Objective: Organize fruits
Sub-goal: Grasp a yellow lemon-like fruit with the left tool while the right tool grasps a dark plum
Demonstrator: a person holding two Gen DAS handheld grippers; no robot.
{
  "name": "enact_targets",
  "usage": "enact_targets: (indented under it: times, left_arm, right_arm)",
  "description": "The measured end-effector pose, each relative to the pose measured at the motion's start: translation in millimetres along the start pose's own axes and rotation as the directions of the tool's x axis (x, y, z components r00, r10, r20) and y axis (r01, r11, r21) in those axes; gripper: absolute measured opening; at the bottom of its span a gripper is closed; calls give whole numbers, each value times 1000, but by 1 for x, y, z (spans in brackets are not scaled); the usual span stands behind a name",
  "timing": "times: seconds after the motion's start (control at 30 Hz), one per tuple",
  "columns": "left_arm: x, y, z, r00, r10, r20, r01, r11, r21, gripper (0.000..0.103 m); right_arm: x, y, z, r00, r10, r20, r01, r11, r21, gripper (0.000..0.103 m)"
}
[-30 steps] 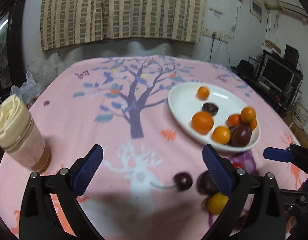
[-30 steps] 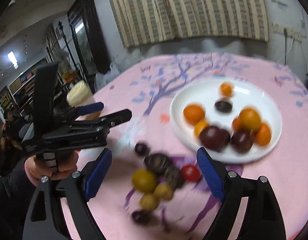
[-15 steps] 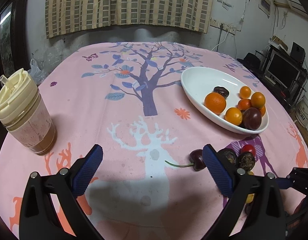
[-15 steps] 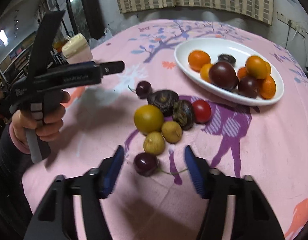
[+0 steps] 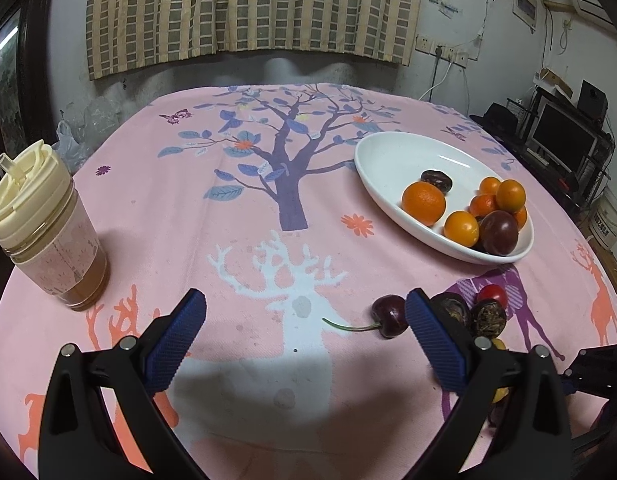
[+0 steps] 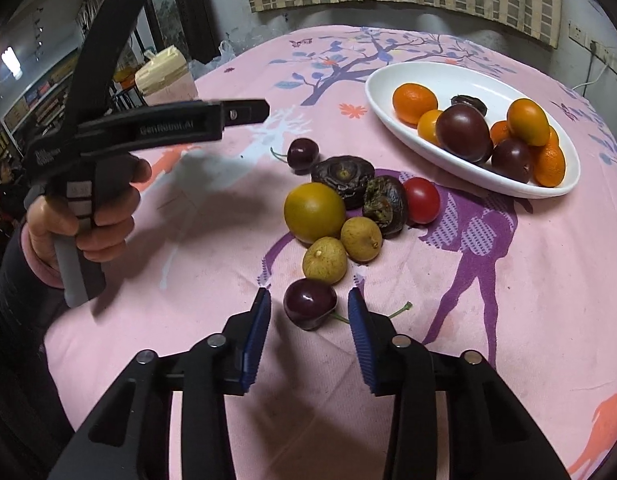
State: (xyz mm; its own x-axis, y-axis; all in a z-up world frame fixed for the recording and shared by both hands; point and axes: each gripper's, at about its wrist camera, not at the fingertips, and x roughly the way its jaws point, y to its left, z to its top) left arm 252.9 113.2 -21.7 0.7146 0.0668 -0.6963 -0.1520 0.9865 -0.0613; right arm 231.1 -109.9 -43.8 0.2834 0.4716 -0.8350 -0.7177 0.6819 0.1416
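A white oval plate [image 6: 392, 96] holds oranges and dark plums; it also shows in the left wrist view [image 5: 382, 168]. Loose fruit lies on the pink cloth: a near cherry [image 6: 309, 307], two small yellow-brown fruits [image 6: 324, 260], a yellow round fruit [image 6: 314, 211], two dark wrinkled fruits [image 6: 342, 174], a red tomato [image 6: 421, 199] and a far cherry [image 6: 303, 153], also in the left view [image 5: 390, 316]. My right gripper [image 6: 308, 322] is open, its blue pads on either side of the near cherry, not touching. My left gripper [image 5: 304, 332] is open and empty above the cloth.
A lidded cup with a brown drink [image 5: 44, 232] stands at the table's left edge. The left hand-held gripper's body [image 6: 148, 128] hangs over the table's left part in the right wrist view. Shelves with a monitor [image 5: 560, 136] stand past the right edge.
My right gripper has come down towards the near cherry and narrowed its jaws around it. My left gripper has pulled back and risen a little, staying open.
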Motion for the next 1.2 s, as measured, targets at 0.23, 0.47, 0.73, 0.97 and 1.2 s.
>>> enact_targets:
  times: [0.23, 0.47, 0.73, 0.97, 1.2]
  left_arm:
    - [1, -6, -3, 998, -52, -24, 53, 998, 19, 98]
    - [-2, -38, -18, 936, -322, -139, 335, 939, 79, 79]
    - [15, -61, -31, 889, -391, -240, 413, 910, 47, 60]
    - [23, -64, -31, 866, -424, -265, 443, 897, 10, 49]
    - [21, -64, -32, 864, -428, -266, 442, 897, -8, 42]
  right_arm:
    - [-12, -7, 1, 998, 21, 53, -23, 999, 32, 27]
    - [-30, -39, 1, 991, 4, 131, -27, 985, 173, 28]
    - [-32, -47, -2, 990, -5, 144, -26, 978, 208, 28]
    - [-31, -44, -1, 988, -9, 152, -22, 980, 197, 28]
    - [-32, -45, -1, 987, -19, 158, -14, 979, 204, 28]
